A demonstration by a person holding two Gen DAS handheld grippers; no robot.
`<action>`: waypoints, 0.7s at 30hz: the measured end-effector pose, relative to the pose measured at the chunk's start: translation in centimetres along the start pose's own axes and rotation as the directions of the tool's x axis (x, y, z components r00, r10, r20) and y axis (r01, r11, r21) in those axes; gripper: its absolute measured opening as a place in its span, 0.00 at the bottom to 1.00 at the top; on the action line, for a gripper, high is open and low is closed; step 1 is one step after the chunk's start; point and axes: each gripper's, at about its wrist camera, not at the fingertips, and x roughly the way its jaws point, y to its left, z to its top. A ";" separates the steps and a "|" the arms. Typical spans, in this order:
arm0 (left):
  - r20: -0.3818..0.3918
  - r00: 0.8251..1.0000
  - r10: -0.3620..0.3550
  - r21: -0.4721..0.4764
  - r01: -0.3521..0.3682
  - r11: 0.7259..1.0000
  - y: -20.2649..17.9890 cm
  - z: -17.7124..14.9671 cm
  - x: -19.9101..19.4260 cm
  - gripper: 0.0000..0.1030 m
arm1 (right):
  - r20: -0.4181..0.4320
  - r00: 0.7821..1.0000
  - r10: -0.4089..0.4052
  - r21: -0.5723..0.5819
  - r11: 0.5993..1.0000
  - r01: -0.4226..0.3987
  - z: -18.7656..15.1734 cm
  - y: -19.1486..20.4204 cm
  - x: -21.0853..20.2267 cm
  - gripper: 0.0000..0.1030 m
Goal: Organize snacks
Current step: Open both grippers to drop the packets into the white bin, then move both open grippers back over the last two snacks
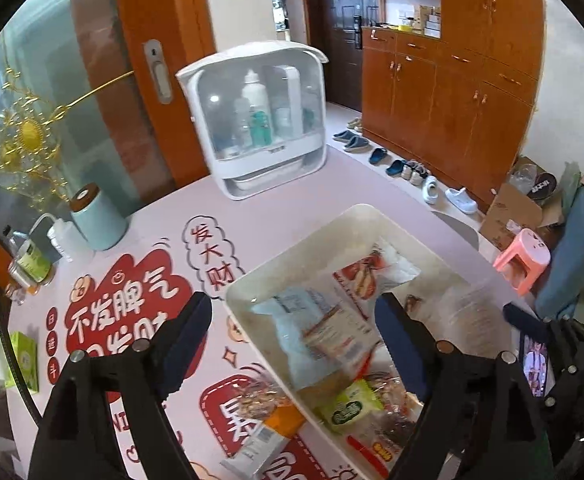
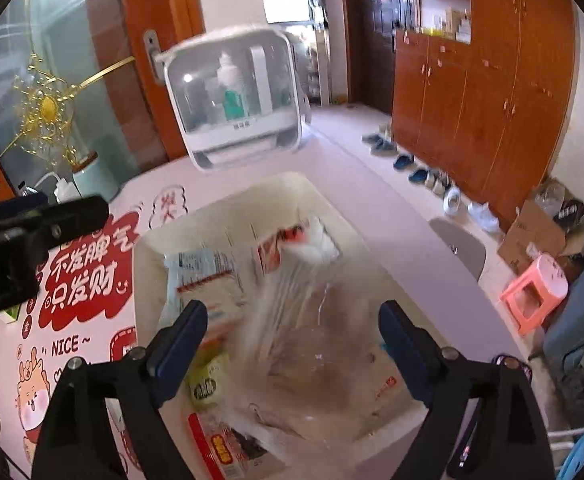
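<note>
Pink printed table, round. On it a cream rectangular plastic bin, long axis running away from the cameras, holding crinkly snack packets. One orange-and-white foil snack packet lies outside, touching the bin's near-left wall, pointing toward it. Likely light, soft, slippery; pinch an end seam. Left gripper and right gripper: jaws apart, empty, above the bin.

the left tool hangs open over a white bin of snack packets. an orange packet lies beside it on the bench.
</note>
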 end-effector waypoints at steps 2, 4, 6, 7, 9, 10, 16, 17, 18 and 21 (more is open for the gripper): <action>-0.003 1.000 0.002 -0.023 -0.002 1.000 0.8 -0.3 -0.4 0.81 | 0.039 0.999 -0.017 -0.017 1.000 0.018 0.3 0.4 -0.8 0.91; -0.006 1.000 0.004 -0.047 -0.005 0.999 1.8 -0.7 -0.8 0.81 | 0.060 0.998 -0.021 -0.022 1.000 0.022 0.7 0.5 -1.2 0.94; -0.008 1.000 0.010 -0.062 -0.010 0.998 2.6 -1.1 -1.3 0.81 | 0.072 0.997 -0.023 -0.023 0.999 0.024 1.0 0.7 -1.6 0.94; -0.010 1.000 0.013 -0.069 -0.014 0.998 2.9 -1.3 -1.5 0.81 | 0.075 0.997 -0.023 -0.023 0.999 0.025 1.0 0.8 -1.8 0.94; -0.011 1.000 0.017 -0.079 -0.018 0.997 3.8 -1.8 -2.1 0.81 | 0.080 0.997 -0.023 -0.022 0.999 0.024 1.0 1.2 -2.2 0.94; -0.009 1.000 0.020 -0.083 -0.021 0.996 4.1 -2.1 -2.4 0.81 | 0.081 0.997 -0.020 -0.020 1.000 0.022 0.9 1.3 -2.3 0.94; 0.006 0.999 0.045 -0.090 -0.045 0.995 6.0 -3.4 -4.6 0.81 | 0.092 0.996 0.005 -0.056 0.998 0.000 0.1 4.0 -3.7 0.94; 0.009 0.999 0.048 -0.092 -0.047 0.995 6.3 -3.6 -4.9 0.81 | 0.093 0.996 0.012 -0.068 0.998 -0.005 -0.1 4.7 -4.0 0.94; 0.012 0.999 0.052 -0.094 -0.050 0.994 6.7 -3.8 -5.3 0.81 | 0.097 0.995 0.022 -0.082 0.997 -0.014 -0.4 5.5 -4.4 0.94; 0.024 0.998 0.061 -0.103 -0.059 0.993 8.0 -4.4 -6.4 0.81 | 0.101 0.994 0.045 -0.113 0.993 -0.034 -1.1 7.6 -5.3 0.94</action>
